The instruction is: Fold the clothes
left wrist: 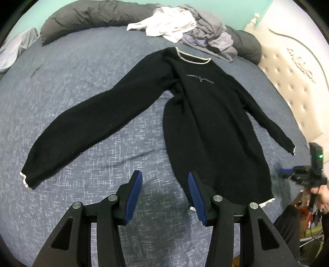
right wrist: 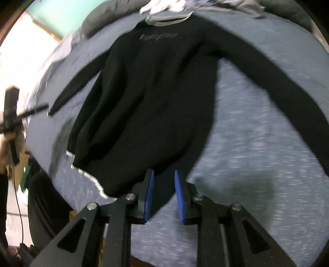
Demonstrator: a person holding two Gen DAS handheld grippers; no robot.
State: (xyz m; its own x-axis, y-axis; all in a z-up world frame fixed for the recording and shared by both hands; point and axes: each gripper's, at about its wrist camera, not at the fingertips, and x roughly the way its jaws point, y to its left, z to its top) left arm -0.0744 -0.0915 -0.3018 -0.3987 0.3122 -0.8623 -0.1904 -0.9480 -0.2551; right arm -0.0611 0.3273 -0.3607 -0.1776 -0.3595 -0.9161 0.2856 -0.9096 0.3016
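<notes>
A black long-sleeved sweater (left wrist: pixel 205 127) with white trim lies flat, collar away from me, on the blue bedcover (left wrist: pixel 82 86). In the left wrist view one sleeve (left wrist: pixel 86 131) stretches far left, and the other lies along the body at the right. My left gripper (left wrist: pixel 165 174) is open just above the hem's near left corner, its right finger (left wrist: pixel 195 193) over the hem edge. My right gripper (left wrist: pixel 302 176), blurred and held by a hand, hovers past the right cuff. The right wrist view is blurred. It shows the right gripper (right wrist: pixel 163 172) open with a narrower gap over the sweater hem (right wrist: pixel 131 164).
A pile of white and grey clothes (left wrist: pixel 185 26) and a dark grey rolled duvet (left wrist: pixel 92 18) lie at the far side of the bed. A cream tufted headboard (left wrist: pixel 292 82) stands to the right. The bed's near edge and clutter on the floor (left wrist: pixel 308 215) show at the lower right.
</notes>
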